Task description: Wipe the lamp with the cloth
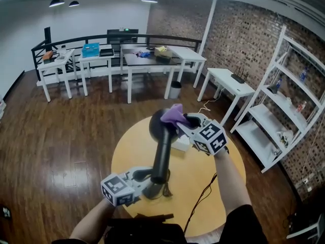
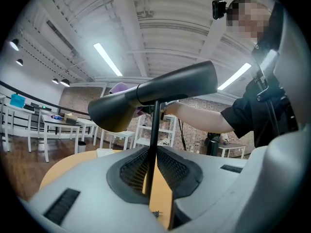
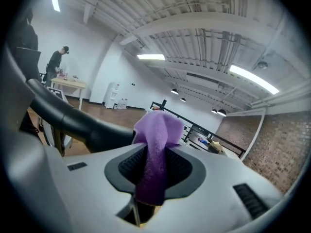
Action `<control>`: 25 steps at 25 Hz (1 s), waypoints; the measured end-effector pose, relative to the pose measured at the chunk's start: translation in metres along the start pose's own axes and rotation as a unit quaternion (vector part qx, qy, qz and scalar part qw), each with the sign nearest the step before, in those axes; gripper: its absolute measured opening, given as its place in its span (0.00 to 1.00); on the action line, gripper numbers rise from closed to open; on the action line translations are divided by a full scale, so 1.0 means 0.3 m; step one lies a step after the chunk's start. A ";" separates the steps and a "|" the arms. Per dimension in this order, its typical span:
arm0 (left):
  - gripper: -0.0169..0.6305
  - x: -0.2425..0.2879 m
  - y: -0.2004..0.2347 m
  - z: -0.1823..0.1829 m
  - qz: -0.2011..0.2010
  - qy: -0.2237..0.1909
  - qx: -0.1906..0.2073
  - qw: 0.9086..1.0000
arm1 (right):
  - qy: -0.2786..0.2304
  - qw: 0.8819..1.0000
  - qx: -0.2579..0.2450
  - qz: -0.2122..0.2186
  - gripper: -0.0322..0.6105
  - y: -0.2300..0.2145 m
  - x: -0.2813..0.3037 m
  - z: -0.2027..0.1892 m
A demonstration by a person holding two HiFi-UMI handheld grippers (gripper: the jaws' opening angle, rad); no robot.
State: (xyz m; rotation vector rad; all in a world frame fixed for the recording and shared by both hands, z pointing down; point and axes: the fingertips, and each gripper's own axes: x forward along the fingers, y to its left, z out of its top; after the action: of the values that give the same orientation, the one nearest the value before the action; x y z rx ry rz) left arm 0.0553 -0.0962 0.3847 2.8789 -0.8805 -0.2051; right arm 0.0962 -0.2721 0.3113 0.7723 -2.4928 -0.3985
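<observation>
The lamp (image 1: 161,154) stands on the round yellow desk (image 1: 127,149), close in front of the person. Its long tube-shaped head runs away from the person and ends in a flared shade (image 1: 158,125) at the far end. The left gripper (image 1: 150,177) comes in level from the left near the base. In its own view its fingers (image 2: 133,171) are closed on the thin black stem (image 2: 155,130) under the head, which I judge is to steady the lamp. The right gripper (image 1: 186,120) has its fingers (image 3: 184,169) clamped on the purple cloth (image 3: 156,154), with a bunched fold sticking out past the tips. From the head view the cloth (image 1: 172,115) sits at the top right edge of the shade. The right gripper view shows the black lamp head (image 3: 73,123) just beside the cloth on its left. Whether the cloth presses on it or only reaches it I cannot tell. The right hand is the one placed to wipe. Since the head's long axis points back toward the person, the stroke most likely runs from the shade along the tube toward the body, with the cloth kept turned leftward against the surface.
</observation>
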 end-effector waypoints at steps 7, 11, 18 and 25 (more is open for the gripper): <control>0.08 -0.011 0.005 -0.006 -0.002 0.002 0.002 1.000 | 0.014 0.998 0.059 -0.014 0.20 -0.087 0.049 -0.053; 0.08 0.000 0.004 -0.007 -0.003 -0.001 -0.001 1.000 | 0.015 1.000 -0.020 -0.015 0.20 -0.015 -0.029 0.038; 0.08 -0.024 0.024 -0.028 -0.010 0.003 -0.001 1.000 | -0.046 0.982 -0.118 0.143 0.20 0.406 -0.259 0.372; 0.08 -0.016 0.022 -0.012 -0.009 0.002 -0.008 1.000 | -0.028 0.943 -0.196 0.267 0.20 0.645 -0.371 0.362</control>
State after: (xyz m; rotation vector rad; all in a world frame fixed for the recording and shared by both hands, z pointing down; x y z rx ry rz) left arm 0.0484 -0.0988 0.3897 2.8715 -0.8482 -0.2069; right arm 0.0315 -0.0385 0.2585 -0.0782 -2.4299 -0.6868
